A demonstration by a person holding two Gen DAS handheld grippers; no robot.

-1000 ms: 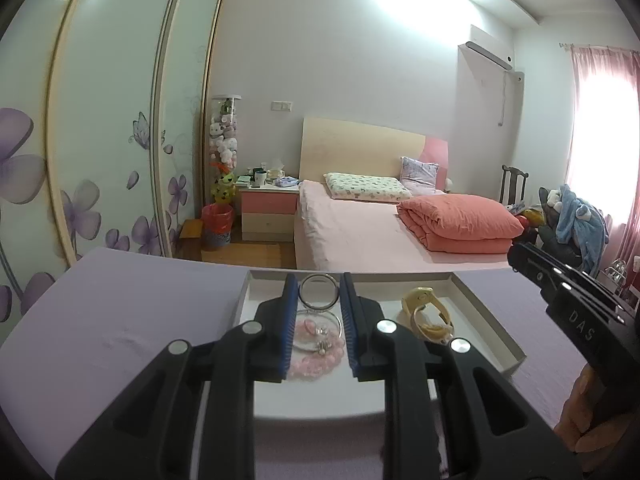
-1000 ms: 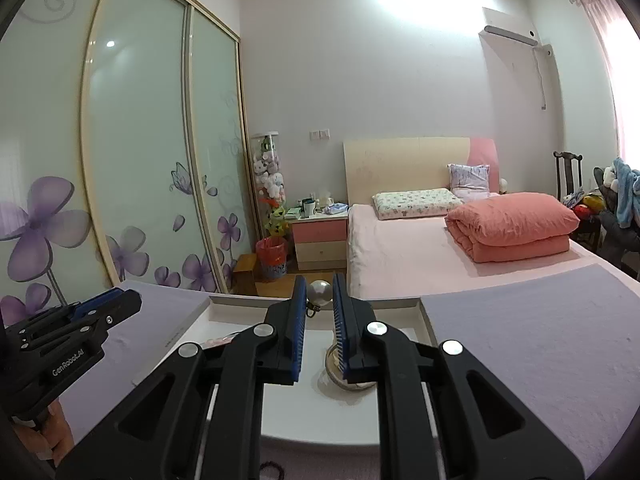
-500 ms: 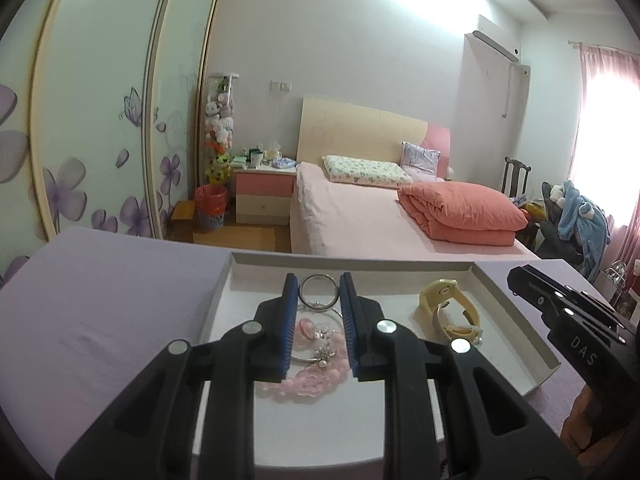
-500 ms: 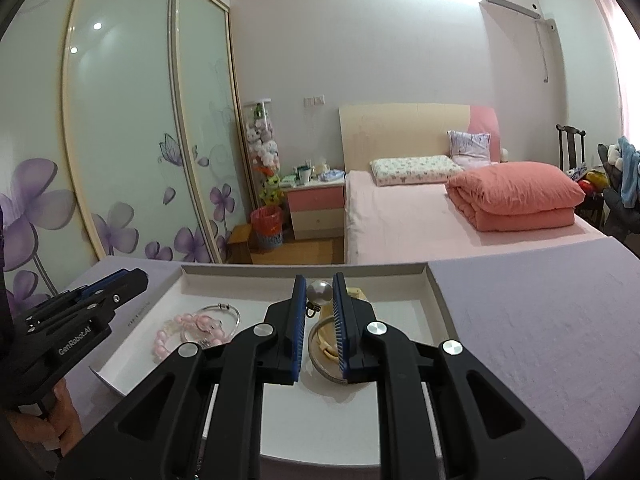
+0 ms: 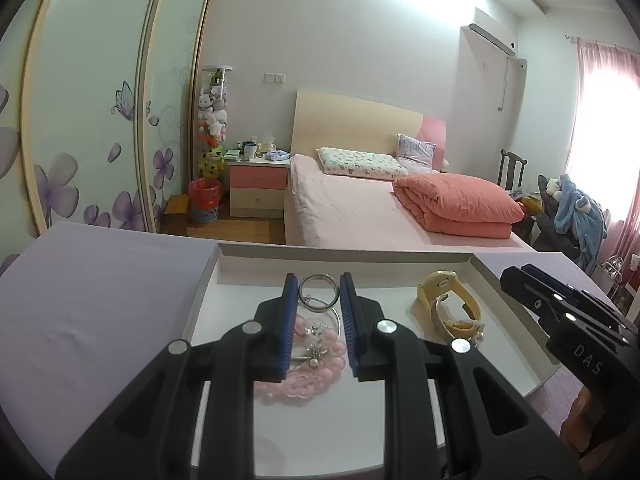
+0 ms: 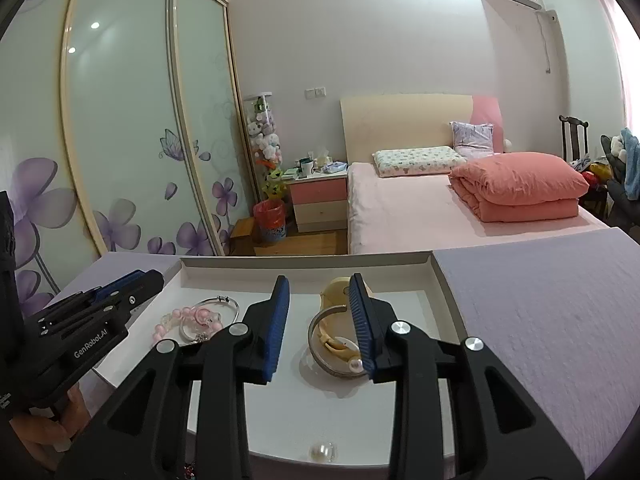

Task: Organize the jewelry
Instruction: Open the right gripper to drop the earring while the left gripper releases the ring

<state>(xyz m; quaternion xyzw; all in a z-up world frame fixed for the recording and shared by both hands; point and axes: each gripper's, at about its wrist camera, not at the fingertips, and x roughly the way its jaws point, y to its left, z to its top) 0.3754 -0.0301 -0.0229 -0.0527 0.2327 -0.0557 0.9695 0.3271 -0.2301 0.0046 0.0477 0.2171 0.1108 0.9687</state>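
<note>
Two tools hover over one shallow white tray [image 5: 208, 280] that sits on a desk [image 5: 100, 288] covered in lilac cloth, its far rim toward the bed.

Toward the tray's right edge lies a yellow watch [image 6: 340, 320], its soft rubbery strap curled in a loop, with a flat silver cuff bangle [image 6: 316, 336] wrapped partly round it and a pearl at the cuff's open end. The right tool [image 6: 320, 320] has just been opening; its blue ribbed pads now stand apart on either side of the watch and press on nothing. The strap should be light and pliant, best pinched across its band; the cuff looks stiff, smooth and likely slippery, so a grip across its flat face seems safer than on its edge.

Toward the tray's left side rests a tangle: a thin silver bangle [image 5: 318, 294] with a clasp, and a pink bead bracelet [image 5: 316, 360] with small silver charms. The left tool [image 5: 318, 332] frames them with a narrow gap, but whether its pads touch anything I cannot tell. The beads are round and glossy and would probably roll or snag on the wire bangle.

At the tray's near rim lies one loose pearl [image 6: 323, 451], tiny, round and prone to rolling away.
</note>
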